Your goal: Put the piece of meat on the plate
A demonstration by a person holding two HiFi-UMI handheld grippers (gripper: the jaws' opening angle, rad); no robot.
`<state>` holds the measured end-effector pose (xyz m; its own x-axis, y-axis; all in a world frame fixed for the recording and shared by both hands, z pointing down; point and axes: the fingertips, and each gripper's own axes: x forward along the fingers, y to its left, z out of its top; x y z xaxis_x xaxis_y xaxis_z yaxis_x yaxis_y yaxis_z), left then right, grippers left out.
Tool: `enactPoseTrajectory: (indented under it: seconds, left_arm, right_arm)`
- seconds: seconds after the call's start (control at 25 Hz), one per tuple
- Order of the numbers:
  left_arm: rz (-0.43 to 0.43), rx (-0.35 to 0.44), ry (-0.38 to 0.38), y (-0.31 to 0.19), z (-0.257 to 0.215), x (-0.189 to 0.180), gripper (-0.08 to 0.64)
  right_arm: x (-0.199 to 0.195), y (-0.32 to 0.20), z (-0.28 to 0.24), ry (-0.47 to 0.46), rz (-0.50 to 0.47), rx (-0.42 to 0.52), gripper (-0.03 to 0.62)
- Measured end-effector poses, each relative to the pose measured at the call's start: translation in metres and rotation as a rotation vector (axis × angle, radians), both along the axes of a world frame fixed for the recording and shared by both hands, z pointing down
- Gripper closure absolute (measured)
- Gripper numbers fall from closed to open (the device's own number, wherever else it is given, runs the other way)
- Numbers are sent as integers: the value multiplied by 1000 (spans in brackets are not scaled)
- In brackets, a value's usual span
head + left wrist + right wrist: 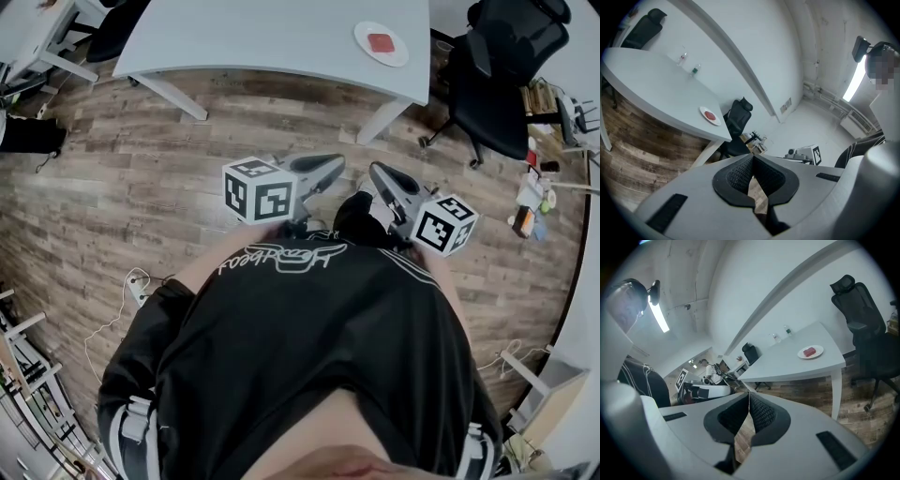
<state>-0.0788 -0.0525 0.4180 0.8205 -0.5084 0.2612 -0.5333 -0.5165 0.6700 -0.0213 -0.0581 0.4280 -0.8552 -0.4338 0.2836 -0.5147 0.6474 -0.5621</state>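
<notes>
A red piece of meat [381, 42] lies on a white plate [395, 54] near the right end of the grey table [262, 37], far ahead of me. Both grippers are held close to my body over the wooden floor, well short of the table. My left gripper [336, 165] is shut and empty; so is my right gripper [374, 172]. The left gripper view has its tips [753, 157] meeting, with the plate [705, 111] and meat [710, 115] in the distance. In the right gripper view the shut tips [749, 395] point toward the plate [817, 353] and meat [809, 351].
A black office chair [497, 80] stands right of the table. Two small bottles [689, 64] sit at the table's far side. Table legs [384, 117] reach the floor. Cables [122, 300] lie at the left, and small clutter [530, 206] at the right.
</notes>
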Motion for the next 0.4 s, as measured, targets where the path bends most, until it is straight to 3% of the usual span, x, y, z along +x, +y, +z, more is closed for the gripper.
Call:
enactPoseTrajectory:
  seconds: [0.4]
  left_arm:
    - [-6, -1, 0, 4, 1, -10, 552]
  right_arm:
    - [-7, 4, 0, 11, 0, 2, 580]
